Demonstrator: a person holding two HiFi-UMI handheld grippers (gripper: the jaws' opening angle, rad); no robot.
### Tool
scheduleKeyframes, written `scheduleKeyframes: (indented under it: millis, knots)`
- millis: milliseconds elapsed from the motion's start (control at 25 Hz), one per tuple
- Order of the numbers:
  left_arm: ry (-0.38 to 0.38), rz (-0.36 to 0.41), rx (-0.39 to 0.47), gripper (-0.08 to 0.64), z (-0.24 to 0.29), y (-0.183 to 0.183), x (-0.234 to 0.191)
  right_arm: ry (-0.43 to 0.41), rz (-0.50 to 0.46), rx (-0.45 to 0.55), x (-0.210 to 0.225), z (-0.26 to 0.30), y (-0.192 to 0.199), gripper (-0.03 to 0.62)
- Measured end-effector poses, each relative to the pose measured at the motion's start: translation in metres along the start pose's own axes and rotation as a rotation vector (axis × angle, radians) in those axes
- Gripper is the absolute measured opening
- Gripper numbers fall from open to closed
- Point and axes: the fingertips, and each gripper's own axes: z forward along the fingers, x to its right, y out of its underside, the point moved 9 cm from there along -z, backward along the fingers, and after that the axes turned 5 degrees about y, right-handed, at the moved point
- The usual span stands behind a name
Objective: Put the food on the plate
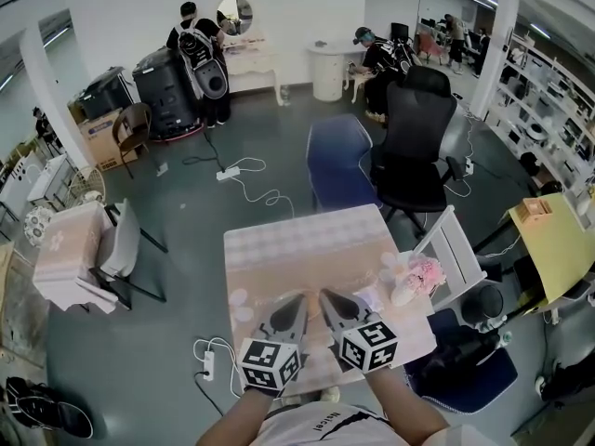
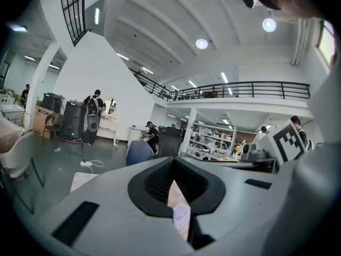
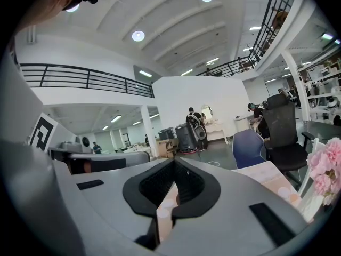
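Note:
My two grippers hang side by side over the near edge of a small table (image 1: 279,249) with a pale pink patterned cloth. In the head view my left gripper (image 1: 298,299) and my right gripper (image 1: 326,296) both point away from me, with tips together and nothing in them. The left gripper view shows my left gripper (image 2: 173,161) with jaws meeting and only tablecloth behind them. My right gripper (image 3: 174,162) looks the same in the right gripper view. Some small pale items (image 1: 394,273) lie at the table's right edge. I cannot tell which is food or a plate.
A bunch of pink flowers (image 1: 426,272) stands at the table's right edge, also seen in the right gripper view (image 3: 325,169). Behind the table are a blue chair (image 1: 337,161) and a black office chair (image 1: 416,137). Cables and a power strip (image 1: 228,172) lie on the floor. People stand far back.

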Motion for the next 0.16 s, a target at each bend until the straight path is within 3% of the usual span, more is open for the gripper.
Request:
scheduleKeyframes:
  millis: [160]
  knots:
    - [0.003,0.001,-0.003,0.006,0.0025,0.0029,0.0001,0.005,-0.002,-0.001,0.0019,-0.0001,0.0023,0.015]
